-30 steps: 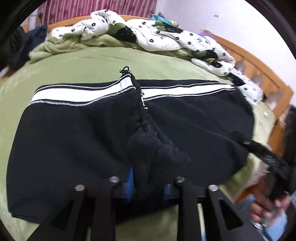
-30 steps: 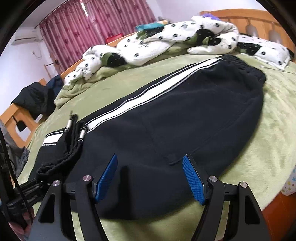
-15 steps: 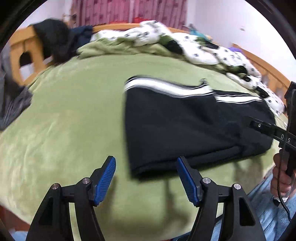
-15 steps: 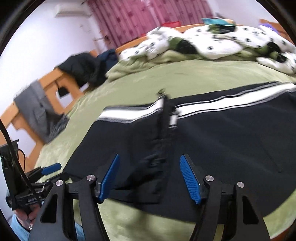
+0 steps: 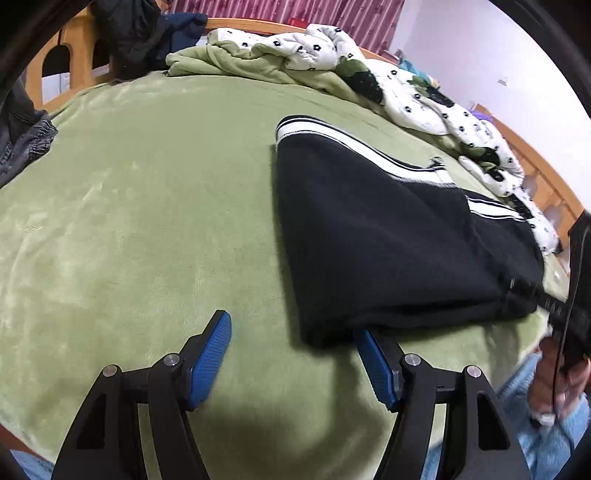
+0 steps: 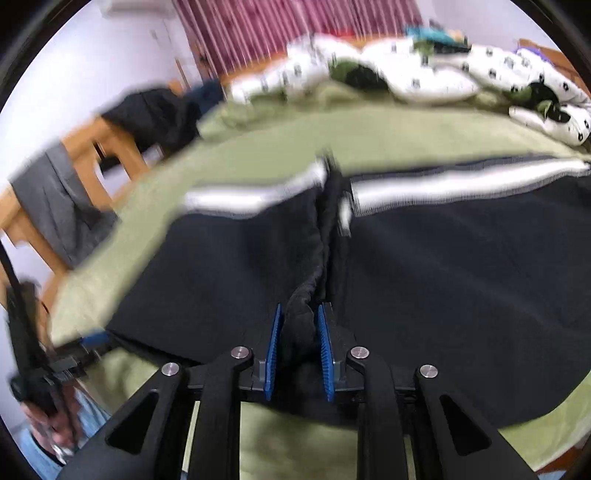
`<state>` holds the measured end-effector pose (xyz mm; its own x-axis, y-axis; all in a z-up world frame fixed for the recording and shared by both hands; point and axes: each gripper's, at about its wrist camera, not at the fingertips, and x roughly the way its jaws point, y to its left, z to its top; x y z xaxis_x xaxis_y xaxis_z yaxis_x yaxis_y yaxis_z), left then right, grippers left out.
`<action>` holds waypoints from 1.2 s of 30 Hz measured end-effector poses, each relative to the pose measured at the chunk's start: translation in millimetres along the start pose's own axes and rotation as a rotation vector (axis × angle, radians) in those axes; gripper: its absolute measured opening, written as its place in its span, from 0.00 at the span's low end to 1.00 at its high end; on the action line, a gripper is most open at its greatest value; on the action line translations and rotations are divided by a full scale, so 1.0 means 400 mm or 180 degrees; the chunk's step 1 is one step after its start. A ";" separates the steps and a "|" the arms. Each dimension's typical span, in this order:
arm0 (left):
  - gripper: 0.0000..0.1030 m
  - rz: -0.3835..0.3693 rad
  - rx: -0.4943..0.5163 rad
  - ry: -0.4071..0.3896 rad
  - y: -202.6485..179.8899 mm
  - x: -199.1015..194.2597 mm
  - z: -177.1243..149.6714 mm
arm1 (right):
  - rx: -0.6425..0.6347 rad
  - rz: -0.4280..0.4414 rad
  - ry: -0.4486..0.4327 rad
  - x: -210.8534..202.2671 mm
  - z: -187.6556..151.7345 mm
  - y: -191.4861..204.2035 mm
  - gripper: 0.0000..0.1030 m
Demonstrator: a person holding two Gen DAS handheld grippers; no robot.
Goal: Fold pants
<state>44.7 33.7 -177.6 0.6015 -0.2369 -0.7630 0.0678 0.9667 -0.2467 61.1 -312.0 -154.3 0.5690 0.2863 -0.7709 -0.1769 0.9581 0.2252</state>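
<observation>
Right hand-held gripper [image 6: 298, 345] newly pinched on pants [image 6: 443, 280], green bedspread [image 5: 147, 221] beneath.

Green blanket [image 5: 147, 206], crumpled spotted quilt [image 5: 406, 92], dark clothes [image 5: 140, 33] over wooden bedframe [image 5: 74, 62], maroon curtains [image 6: 295, 33].

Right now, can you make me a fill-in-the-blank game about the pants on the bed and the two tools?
1. The black pants lie on a ____ blanket.
2. The stripe along the pants is ____.
3. The left tool is ____, holding nothing.
4. The right tool is shut on the ____.

Missing words: green; white; open; pants
</observation>
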 end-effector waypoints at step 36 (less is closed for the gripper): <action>0.35 -0.0126 0.0442 -0.0107 -0.114 -0.086 -0.033 | 0.0347 -0.0145 -0.0389 -0.041 0.039 -0.103 0.27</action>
<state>10.2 -3.6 -147.9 0.6223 -0.2741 -0.7332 0.2002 0.9613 -0.1894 71.6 -356.2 -141.8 0.6690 0.2351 -0.7051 -0.0644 0.9634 0.2602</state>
